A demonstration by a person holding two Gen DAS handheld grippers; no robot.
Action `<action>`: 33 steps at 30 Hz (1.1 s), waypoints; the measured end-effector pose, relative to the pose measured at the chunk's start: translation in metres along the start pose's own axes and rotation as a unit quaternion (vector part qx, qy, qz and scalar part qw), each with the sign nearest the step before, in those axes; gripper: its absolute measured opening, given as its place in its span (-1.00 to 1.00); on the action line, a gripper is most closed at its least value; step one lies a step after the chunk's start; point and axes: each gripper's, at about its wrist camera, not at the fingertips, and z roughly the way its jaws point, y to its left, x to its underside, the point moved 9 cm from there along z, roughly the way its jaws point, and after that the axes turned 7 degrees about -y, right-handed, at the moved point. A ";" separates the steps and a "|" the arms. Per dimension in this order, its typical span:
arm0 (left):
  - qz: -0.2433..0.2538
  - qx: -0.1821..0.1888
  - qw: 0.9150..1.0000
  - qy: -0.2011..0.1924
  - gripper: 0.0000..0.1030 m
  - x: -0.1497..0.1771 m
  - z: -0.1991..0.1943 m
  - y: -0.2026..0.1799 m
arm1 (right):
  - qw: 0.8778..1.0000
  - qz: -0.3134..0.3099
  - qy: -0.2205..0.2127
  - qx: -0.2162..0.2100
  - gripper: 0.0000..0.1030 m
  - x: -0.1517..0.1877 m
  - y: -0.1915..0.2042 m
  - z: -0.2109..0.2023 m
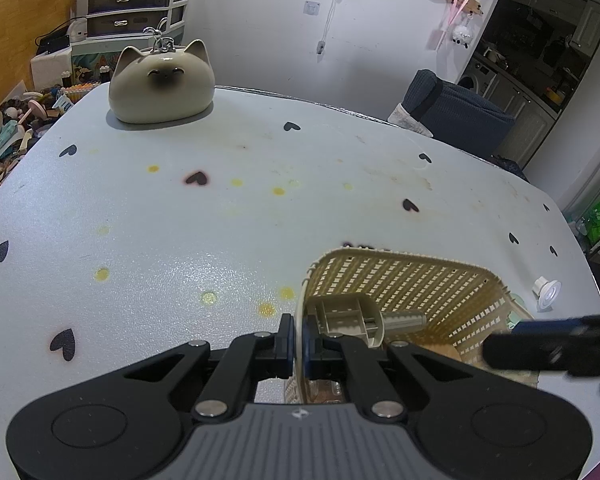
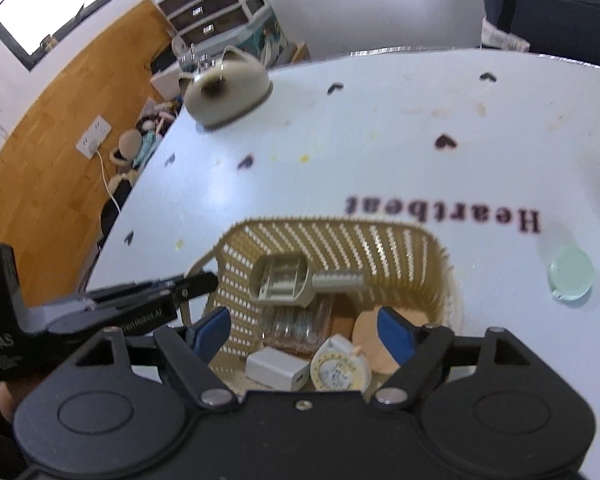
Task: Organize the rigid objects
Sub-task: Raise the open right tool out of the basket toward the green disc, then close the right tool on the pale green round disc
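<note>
Left tongs [image 1: 297, 344] clamped on the near-left rim of the tan lattice basket [image 1: 400, 280], which sits on the white heart-print surface [image 1: 180, 220]. Right tongs [image 2: 306, 334] spread wide, nothing between them, hovering over the basket holding a beige scoop [image 2: 284, 280], white charger [image 2: 276, 370] and round tape measure [image 2: 340, 368].

Beyond the right claw [image 2: 306, 334], the pale heart-patterned bench [image 2: 380, 152] bears the dark printed word "Heartbeat", upside down. The black left claw [image 2: 204, 282] body shows "DAS" and blurred lettering.
</note>
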 end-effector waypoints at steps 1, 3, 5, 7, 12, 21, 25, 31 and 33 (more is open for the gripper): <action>0.000 0.000 1.000 0.000 -0.92 0.000 0.000 0.000 | 1.000 0.003 -0.007 0.002 0.61 -0.003 -0.002 -0.003; 0.000 0.000 1.000 0.000 -0.92 0.000 0.000 0.000 | 1.000 0.008 -0.024 0.011 0.69 -0.010 -0.010 -0.010; 0.000 0.000 1.000 0.000 -0.92 0.000 0.000 0.000 | 0.999 0.017 -0.044 0.022 0.77 -0.018 -0.019 -0.019; 0.000 0.000 1.000 0.000 -0.92 0.000 0.000 0.000 | 0.997 0.023 -0.063 0.035 0.78 -0.025 -0.029 -0.026; 0.000 0.000 1.000 0.000 -0.92 0.000 0.000 0.000 | 0.989 0.036 -0.108 0.092 0.86 -0.040 -0.070 -0.043; 0.001 0.000 1.000 0.001 -0.92 0.000 0.000 0.001 | 0.970 0.069 -0.138 0.190 0.98 -0.027 -0.152 -0.046; 0.002 -0.001 1.000 0.003 -0.92 0.001 0.000 0.001 | 0.964 0.071 -0.158 0.201 1.00 -0.013 -0.171 -0.037; 0.002 -0.001 1.000 0.004 -0.92 0.001 0.000 0.002 | 0.961 0.057 -0.142 0.230 1.00 0.015 -0.190 -0.016; 0.002 -0.002 1.000 0.004 -0.92 0.001 0.001 0.001 | 0.958 0.060 -0.153 0.235 0.99 0.022 -0.195 -0.012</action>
